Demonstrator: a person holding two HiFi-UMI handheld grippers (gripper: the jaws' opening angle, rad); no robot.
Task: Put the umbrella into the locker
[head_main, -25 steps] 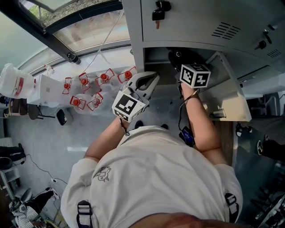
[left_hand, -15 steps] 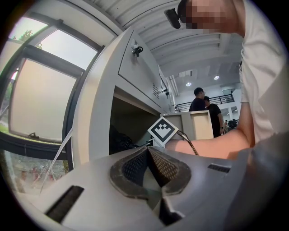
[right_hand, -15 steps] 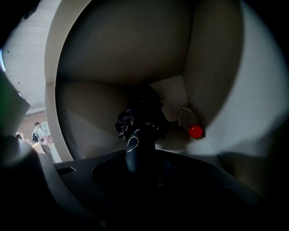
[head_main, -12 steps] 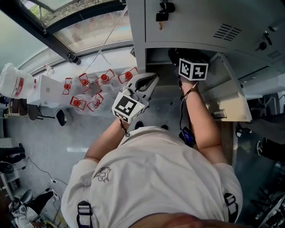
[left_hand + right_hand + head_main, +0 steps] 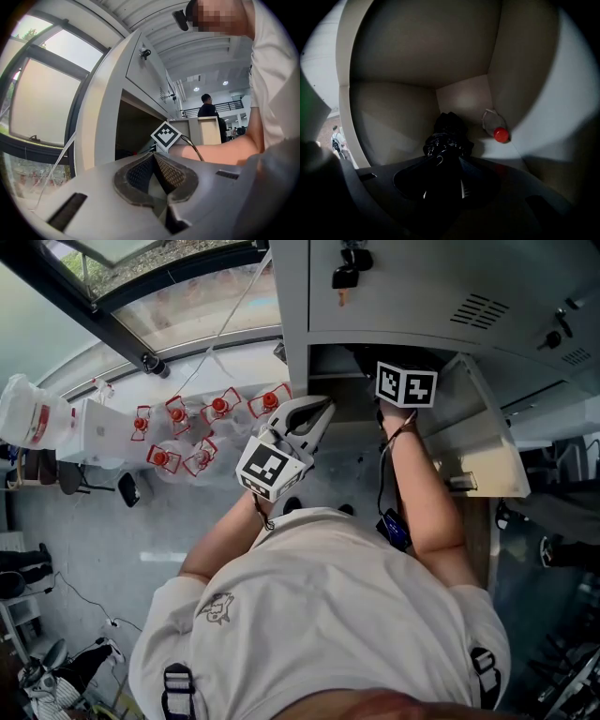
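Deeper into the locker [image 5: 393, 61] went the right gripper [image 5: 443, 164]; its jaws are opening off the black umbrella [image 5: 447, 133], which lies on the locker floor and looks soft and light, best gripped mid-bundle. Left gripper [image 5: 153, 157] idles, jaws together, empty.

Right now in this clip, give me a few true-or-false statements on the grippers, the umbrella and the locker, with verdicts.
1. The left gripper has its jaws together with nothing between them. True.
2. The right gripper is outside the locker. False: it reaches inside, and its jaws are opening with the black umbrella between them.
3. A bottle with a red cap lies at the back of the locker, to the right of the umbrella. True.
4. The locker's door is closed. False: it stands open beside the person's right arm.
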